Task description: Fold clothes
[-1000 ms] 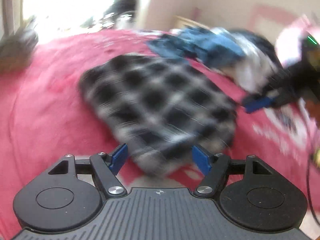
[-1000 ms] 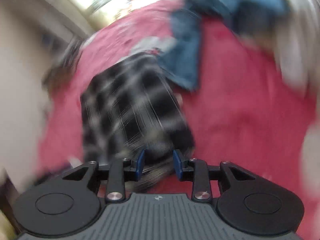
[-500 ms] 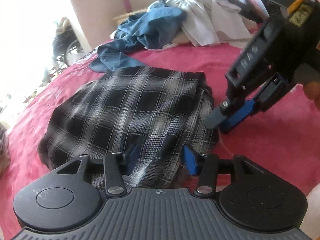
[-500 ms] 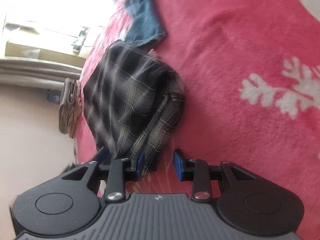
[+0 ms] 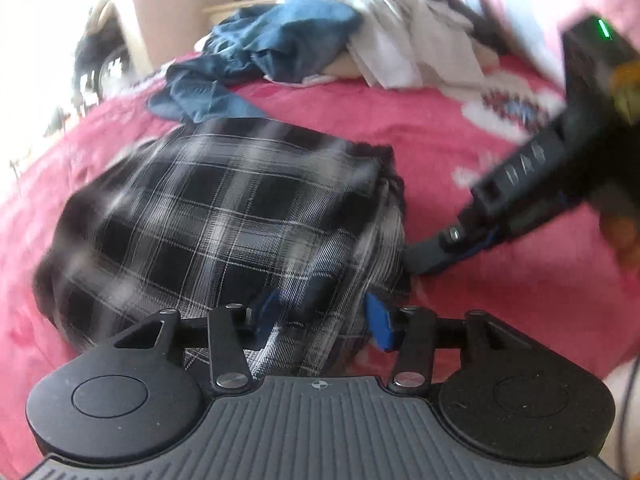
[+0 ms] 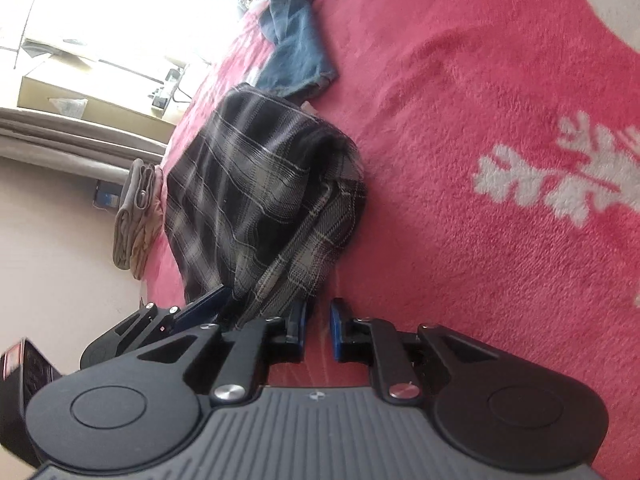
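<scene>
A folded black-and-white plaid garment [image 5: 224, 216] lies on the pink blanket [image 5: 460, 152]. My left gripper [image 5: 322, 320] holds the near edge, its blue fingers closed on the thick bunched cloth. In the right wrist view the plaid garment [image 6: 260, 184] tapers toward the left gripper [image 6: 200, 308], which meets it from the left. My right gripper [image 6: 318, 326] sits at the garment's near corner, fingers a narrow gap apart with only blanket showing between them. Its left finger touches the cloth. From the left wrist view the right gripper [image 5: 420, 258] pokes at the garment's right edge.
A heap of blue denim [image 5: 280, 36] and white clothes [image 5: 412, 52] lies behind the plaid garment. A denim piece [image 6: 296, 52] reaches close to its far corner. A folded beige item [image 6: 136, 220] sits at the bed's edge by the wall. Bright window beyond.
Both grippers have closed in on the plaid garment's near edge. The left fingers narrowed onto the cloth. The right fingers drew closer together at the corner.
</scene>
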